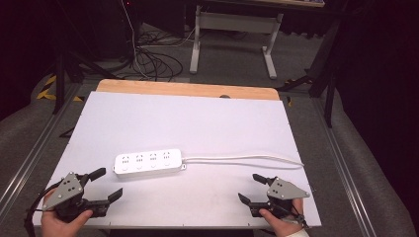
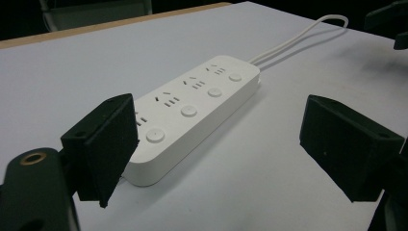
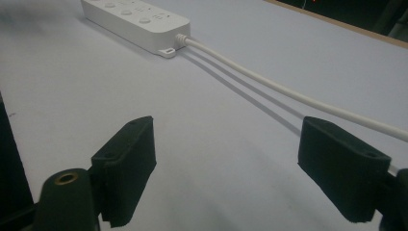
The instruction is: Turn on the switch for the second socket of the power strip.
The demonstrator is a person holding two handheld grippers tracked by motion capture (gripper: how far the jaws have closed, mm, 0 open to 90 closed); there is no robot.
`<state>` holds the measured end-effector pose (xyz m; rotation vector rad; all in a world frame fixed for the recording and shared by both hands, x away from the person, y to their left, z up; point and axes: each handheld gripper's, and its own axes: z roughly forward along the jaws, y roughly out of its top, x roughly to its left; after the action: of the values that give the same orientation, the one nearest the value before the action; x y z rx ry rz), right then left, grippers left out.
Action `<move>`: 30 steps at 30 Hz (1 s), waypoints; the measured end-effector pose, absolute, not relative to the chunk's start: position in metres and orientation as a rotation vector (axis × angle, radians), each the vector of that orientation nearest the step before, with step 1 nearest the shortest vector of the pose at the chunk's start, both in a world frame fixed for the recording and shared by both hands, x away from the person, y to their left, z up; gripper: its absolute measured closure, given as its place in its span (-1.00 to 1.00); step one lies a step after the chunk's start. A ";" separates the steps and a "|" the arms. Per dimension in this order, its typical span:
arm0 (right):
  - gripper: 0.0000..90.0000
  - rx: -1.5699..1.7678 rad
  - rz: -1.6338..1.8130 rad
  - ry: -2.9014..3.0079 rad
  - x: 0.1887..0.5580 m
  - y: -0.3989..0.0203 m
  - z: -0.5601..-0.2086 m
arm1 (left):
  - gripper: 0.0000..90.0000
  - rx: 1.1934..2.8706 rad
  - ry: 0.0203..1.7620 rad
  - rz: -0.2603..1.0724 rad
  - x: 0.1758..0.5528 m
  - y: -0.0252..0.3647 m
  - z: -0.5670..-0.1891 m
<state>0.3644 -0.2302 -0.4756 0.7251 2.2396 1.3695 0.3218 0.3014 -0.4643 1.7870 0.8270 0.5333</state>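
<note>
A white power strip [image 1: 148, 163] with several sockets lies flat near the middle front of the white table [image 1: 197, 123]. Its white cable [image 1: 242, 158] runs off to the right edge. My left gripper [image 1: 106, 184] rests at the front left, open and empty, pointing toward the strip's left end. In the left gripper view the strip [image 2: 192, 110] lies just beyond the spread jaws of that gripper [image 2: 216, 144]. My right gripper [image 1: 253, 187] sits at the front right, open with nothing between its fingers. In the right gripper view, this gripper [image 3: 240, 168] faces the cable [image 3: 288, 94] and the strip [image 3: 134, 19] farther off.
A wooden strip [image 1: 188, 90] edges the table's far side. Beyond it stand a white desk frame [image 1: 232, 39] and loose cables [image 1: 153, 61] on the floor. Metal rails [image 1: 29, 153] run along both sides of the table.
</note>
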 end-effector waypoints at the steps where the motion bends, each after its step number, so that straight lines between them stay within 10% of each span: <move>1: -0.52 0.725 1.370 2.240 0.364 -0.230 -0.476 | -0.70 1.788 0.826 0.531 0.322 0.301 -0.464; 30: -0.51 0.723 1.359 2.257 0.364 -0.229 -0.476 | -0.55 1.830 0.814 0.565 0.318 0.302 -0.457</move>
<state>0.3642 -0.2290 -0.4763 0.7226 2.2568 1.3590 0.3183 0.3020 -0.4569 1.8305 0.8140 0.5652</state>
